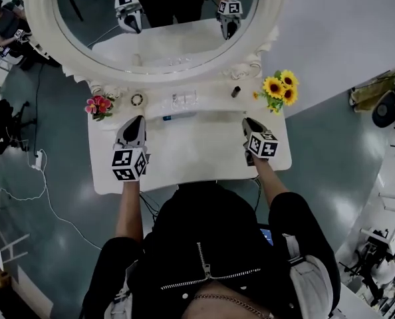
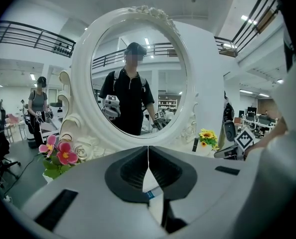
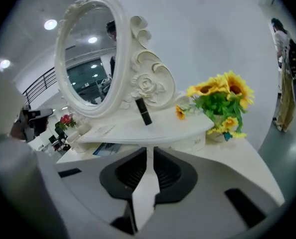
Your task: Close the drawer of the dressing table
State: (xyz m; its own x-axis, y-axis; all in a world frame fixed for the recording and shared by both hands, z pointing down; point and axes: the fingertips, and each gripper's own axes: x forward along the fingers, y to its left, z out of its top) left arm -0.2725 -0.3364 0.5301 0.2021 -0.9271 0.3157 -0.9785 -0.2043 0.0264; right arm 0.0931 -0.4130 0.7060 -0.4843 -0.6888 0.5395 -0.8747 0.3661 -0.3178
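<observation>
The white dressing table (image 1: pixel 184 155) carries a raised shelf (image 1: pixel 204 102) under a round mirror (image 1: pixel 84 58). Below the shelf a shallow drawer (image 1: pixel 181 116) stands slightly out, with a blue item showing in it; the right gripper view shows that blue item (image 3: pixel 104 148) under the shelf too. My left gripper (image 1: pixel 136 119) hovers over the tabletop left of the drawer, its jaws closed together on nothing (image 2: pixel 148 151). My right gripper (image 1: pixel 249 121) hangs over the tabletop at the drawer's right end, apart from it. Its jaws (image 3: pixel 149 152) stand a narrow slit apart with nothing between them.
Pink flowers (image 1: pixel 99 105) stand at the shelf's left end and sunflowers (image 1: pixel 280 88) at its right. A black lipstick tube (image 1: pixel 236 92), a small ring-shaped object (image 1: pixel 137 100) and a clear glass piece (image 1: pixel 184 99) sit on the shelf. Cables (image 1: pixel 44 198) lie on the floor at left.
</observation>
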